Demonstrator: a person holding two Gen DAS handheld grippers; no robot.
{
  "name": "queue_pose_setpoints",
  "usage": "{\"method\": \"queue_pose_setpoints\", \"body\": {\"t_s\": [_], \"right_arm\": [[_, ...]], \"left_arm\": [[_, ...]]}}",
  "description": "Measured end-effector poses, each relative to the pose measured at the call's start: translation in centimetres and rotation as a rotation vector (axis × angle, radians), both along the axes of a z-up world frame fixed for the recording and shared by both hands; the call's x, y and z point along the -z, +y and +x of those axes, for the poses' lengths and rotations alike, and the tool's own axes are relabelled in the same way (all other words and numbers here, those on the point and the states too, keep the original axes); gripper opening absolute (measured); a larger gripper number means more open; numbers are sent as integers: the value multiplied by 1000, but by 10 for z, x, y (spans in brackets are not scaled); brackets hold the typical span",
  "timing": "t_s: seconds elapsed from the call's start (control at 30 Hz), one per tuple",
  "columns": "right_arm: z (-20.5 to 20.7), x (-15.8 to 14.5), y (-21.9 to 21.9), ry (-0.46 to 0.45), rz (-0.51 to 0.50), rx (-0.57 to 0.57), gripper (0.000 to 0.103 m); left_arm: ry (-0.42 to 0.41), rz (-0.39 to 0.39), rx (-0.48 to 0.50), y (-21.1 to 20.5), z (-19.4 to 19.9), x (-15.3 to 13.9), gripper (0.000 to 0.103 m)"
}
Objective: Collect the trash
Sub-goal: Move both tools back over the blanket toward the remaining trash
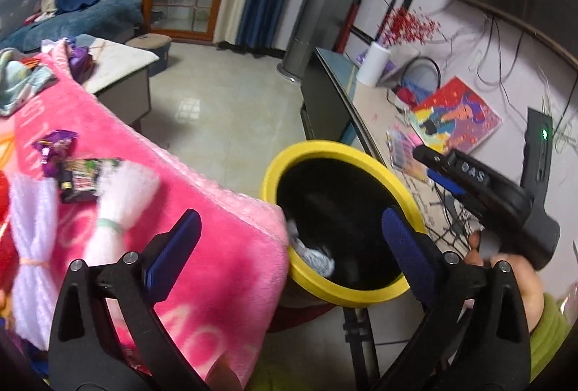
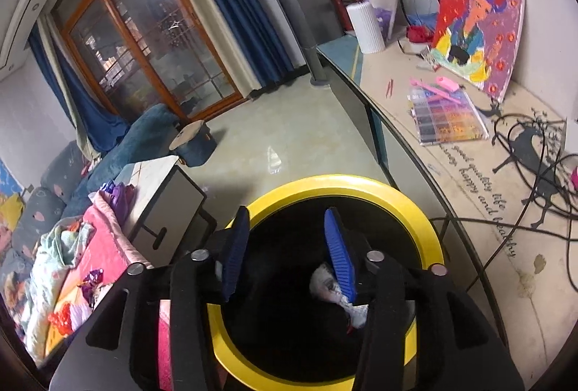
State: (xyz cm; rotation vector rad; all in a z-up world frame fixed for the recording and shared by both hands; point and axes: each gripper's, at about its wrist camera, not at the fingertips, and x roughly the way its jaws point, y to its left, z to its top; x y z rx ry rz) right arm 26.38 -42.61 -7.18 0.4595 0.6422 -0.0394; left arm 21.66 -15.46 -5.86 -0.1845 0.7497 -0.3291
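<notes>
Standing beside the pink blanket (image 1: 188, 210), the yellow-rimmed bin (image 1: 365, 300) (image 2: 430, 228) has a black inside and holds crumpled whitish-grey trash (image 1: 314, 255) (image 2: 328, 286) near its bottom, against the wall nearest the blanket. In the right wrist view a second pale scrap with a red edge lies just beside the first, partly hidden by the blue pad.

The left gripper (image 1: 289, 246) hangs with its jaws spread wide, one pad over the blanket's edge and the other over the bin's rim, nothing between them. The right gripper (image 2: 289, 246) hovers over the bin mouth, its jaws parted to a middling gap and empty; in the left wrist view its black body shows at the far side of the bin, held by a hand (image 1: 513, 279) in a green sleeve.

On the blanket lie more pieces: a purple wrapper (image 1: 56, 145), a dark printed wrapper (image 1: 85, 176) touching it, and white yarn bundles (image 1: 119, 203) tied with bands, blurred.

Behind the bin, the bench (image 2: 469, 210) carries a bead organiser box (image 2: 446, 118), a colourful portrait picture (image 2: 477, 30) leaning on the wall, a white ribbed vase (image 2: 365, 26) with red berry sprigs, and loose black cables (image 2: 542, 174).
</notes>
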Motion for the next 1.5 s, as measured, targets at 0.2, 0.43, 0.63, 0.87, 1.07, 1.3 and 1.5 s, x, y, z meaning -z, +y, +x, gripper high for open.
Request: {"method": "queue_pose_setpoints", "body": {"t_s": [0.2,0.43,0.63,0.87,1.07,1.3,1.5], "right_arm": [[-15,-17,29,-50,-39,-64,51],[-29,-33,71,-77,-51,-176,55],[-42,-42,105,-89,-65,-251,58],[-58,-47,143,-97,-90,-358,59],[-71,-50,175,-99,-117,-450,60],[-83,-52,201,-102,-141,-522,62],[-92,-51,222,-101,-159,-578,63]], "left_arm": [[-47,-16,-67,27,-12,-12,92],[-83,-29,-153,62,-27,-21,92],[-114,-25,-215,87,-38,-28,92],[-146,-10,-281,113,-50,-34,92],[-166,-7,-325,131,-60,-39,92],[-165,-10,-382,153,-66,-39,92],[-161,-17,-436,175,-72,-38,92]]}}
